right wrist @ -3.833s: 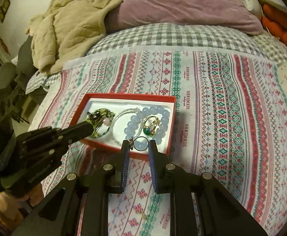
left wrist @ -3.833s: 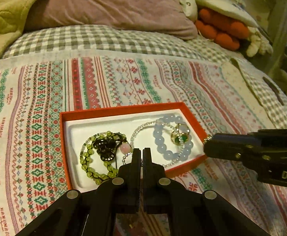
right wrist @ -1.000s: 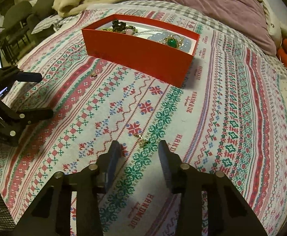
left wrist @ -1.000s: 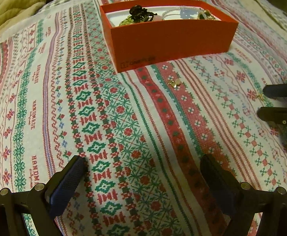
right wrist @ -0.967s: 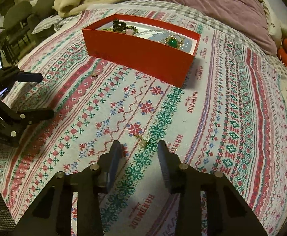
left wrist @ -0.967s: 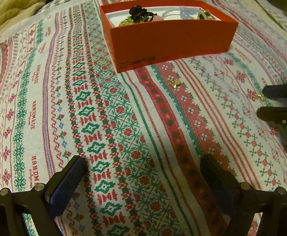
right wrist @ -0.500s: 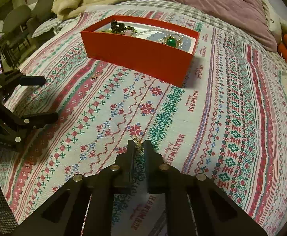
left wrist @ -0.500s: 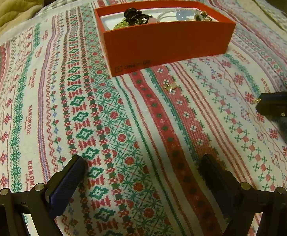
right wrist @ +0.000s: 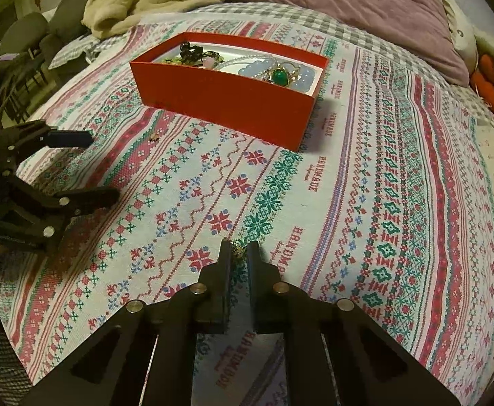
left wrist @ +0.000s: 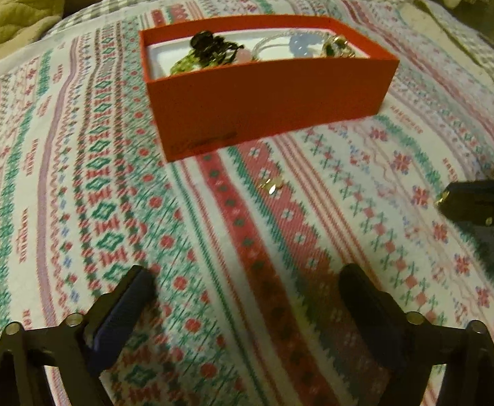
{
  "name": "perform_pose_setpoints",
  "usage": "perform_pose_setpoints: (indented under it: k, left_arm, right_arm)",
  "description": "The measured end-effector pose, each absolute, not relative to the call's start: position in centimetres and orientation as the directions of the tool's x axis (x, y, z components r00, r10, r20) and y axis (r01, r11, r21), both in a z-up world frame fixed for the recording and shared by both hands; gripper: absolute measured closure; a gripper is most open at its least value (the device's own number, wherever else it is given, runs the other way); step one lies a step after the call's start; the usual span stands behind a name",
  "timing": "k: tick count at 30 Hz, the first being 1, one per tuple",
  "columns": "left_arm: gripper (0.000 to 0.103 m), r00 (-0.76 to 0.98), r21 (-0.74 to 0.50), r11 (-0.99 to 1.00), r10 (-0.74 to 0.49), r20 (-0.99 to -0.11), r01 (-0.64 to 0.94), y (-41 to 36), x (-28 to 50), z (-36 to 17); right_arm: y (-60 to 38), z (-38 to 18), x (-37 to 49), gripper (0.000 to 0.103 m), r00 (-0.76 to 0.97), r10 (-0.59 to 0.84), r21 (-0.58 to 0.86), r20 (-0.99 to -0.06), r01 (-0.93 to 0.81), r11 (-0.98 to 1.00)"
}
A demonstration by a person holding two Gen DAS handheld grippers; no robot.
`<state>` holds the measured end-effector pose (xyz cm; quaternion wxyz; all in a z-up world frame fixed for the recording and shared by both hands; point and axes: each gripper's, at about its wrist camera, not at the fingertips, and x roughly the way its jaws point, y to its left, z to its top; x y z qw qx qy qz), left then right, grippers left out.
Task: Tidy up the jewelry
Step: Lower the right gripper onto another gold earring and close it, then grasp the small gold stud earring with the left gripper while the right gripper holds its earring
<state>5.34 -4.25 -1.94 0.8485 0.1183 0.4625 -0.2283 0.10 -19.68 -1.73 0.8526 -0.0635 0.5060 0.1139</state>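
In the right wrist view, the right gripper (right wrist: 238,248) has its two black fingers drawn close together on a small gold earring (right wrist: 237,249), which sits pinched at the very tips, just above the patterned knitted bedspread (right wrist: 399,176). To the far left on the cloth lies a second small gold earring (right wrist: 153,137), near the near-left corner of the red rectangular cardboard box (right wrist: 226,96); that makes two earrings outside the box.

The left gripper (left wrist: 243,287) has its fingers spread wide apart with nothing between them, low over the bedspread. The loose earring (left wrist: 271,183) lies well beyond its fingertips, between them and the box (left wrist: 270,101).

Inside the box the right wrist view shows a pale blue bead bracelet (right wrist: 302,76) and a gold ring with a green stone (right wrist: 279,75); the left wrist view shows these only partly, over the wall, but shows a green bead bracelet (left wrist: 187,64) with a dark ornament more plainly.
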Motion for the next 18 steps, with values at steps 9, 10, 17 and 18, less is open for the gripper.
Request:
perform_pose_setpoints:
  k: [9,10,17,18]
  left_arm:
    - [0.031,0.468,-0.064,0.858,-0.339,-0.816,0.51,-5.2,7.0,-2.0]
    - [0.034,0.475,-0.054,0.859,-0.333,-0.815,0.509,-5.4,7.1,-2.0]
    - [0.057,0.491,-0.044,0.859,-0.333,-0.805,0.511,-6.3,8.1,-2.2]
    - [0.06,0.492,-0.041,0.858,-0.332,-0.805,0.512,-6.4,8.2,-2.2]
  right_arm:
    - [-19.8,-1.6,-0.1,0.094,0.461,0.129,0.009,-0.878,-0.253,0.967]
    - [-19.8,-1.6,-0.1,0.094,0.462,0.128,0.009,-0.878,-0.251,0.968]
    - [-20.0,-1.5,-0.3,0.094,0.463,0.126,0.015,-0.877,-0.237,0.971]
    - [-20.0,-1.5,-0.4,0.094,0.463,0.125,0.015,-0.877,-0.235,0.972]
